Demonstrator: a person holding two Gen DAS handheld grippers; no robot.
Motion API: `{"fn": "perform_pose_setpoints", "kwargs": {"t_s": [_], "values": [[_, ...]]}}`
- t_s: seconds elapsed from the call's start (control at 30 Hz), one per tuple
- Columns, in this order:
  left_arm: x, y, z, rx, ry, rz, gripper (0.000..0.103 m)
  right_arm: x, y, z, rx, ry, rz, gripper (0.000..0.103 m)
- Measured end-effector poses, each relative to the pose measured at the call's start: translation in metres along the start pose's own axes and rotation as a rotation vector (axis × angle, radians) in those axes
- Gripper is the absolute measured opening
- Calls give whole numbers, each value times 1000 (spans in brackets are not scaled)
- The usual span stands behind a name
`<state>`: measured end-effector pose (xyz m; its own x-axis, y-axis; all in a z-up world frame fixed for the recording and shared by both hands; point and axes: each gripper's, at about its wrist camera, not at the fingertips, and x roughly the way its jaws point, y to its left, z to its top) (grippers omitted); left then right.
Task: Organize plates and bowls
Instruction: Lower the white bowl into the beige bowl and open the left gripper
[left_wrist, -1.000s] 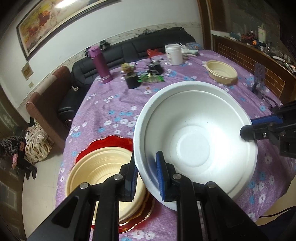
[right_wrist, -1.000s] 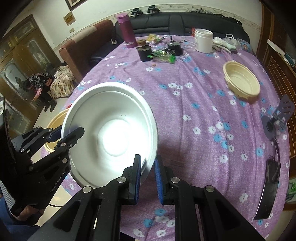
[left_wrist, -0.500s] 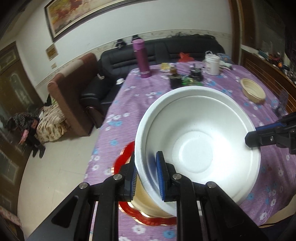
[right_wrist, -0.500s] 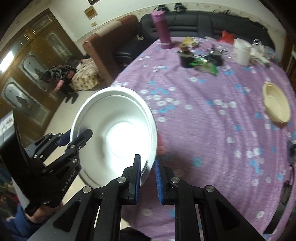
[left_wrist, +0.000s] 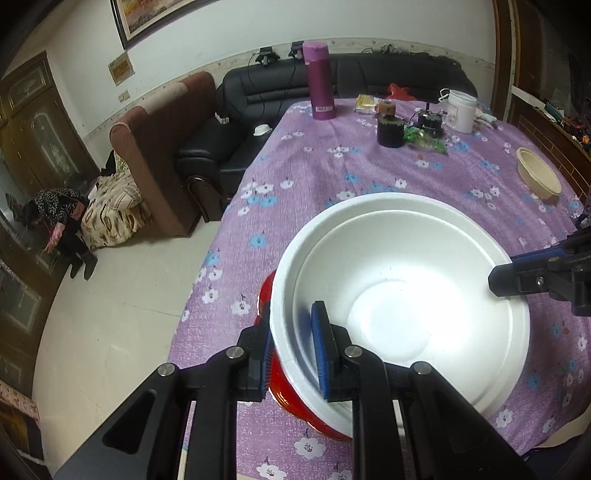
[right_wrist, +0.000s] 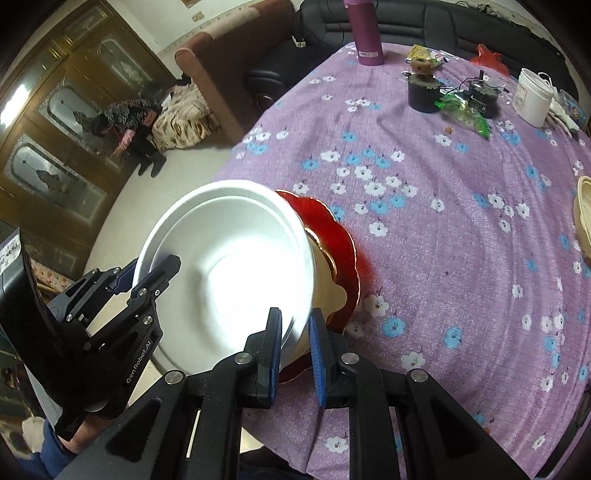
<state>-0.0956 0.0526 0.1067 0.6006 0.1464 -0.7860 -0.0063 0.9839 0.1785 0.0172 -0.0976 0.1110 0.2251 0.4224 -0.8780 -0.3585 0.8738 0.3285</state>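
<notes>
Two claws, the left claw (left_wrist: 291, 347) and right claw (right_wrist: 295, 350), each clamp the white bowl's (left_wrist: 402, 295) rim above the red plate (right_wrist: 332, 236) and its cream bowl (right_wrist: 325, 284); another cream bowl (left_wrist: 537, 175) waits across the bench (left_wrist: 332, 177).
</notes>
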Motion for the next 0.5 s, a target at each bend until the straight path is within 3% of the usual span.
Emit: {"fn": "perform_pose_setpoints", "kwargs": {"t_s": [0.5], "values": [[17, 0, -4, 15, 31, -13, 19, 25, -3, -3, 3, 33, -34, 17]]}}
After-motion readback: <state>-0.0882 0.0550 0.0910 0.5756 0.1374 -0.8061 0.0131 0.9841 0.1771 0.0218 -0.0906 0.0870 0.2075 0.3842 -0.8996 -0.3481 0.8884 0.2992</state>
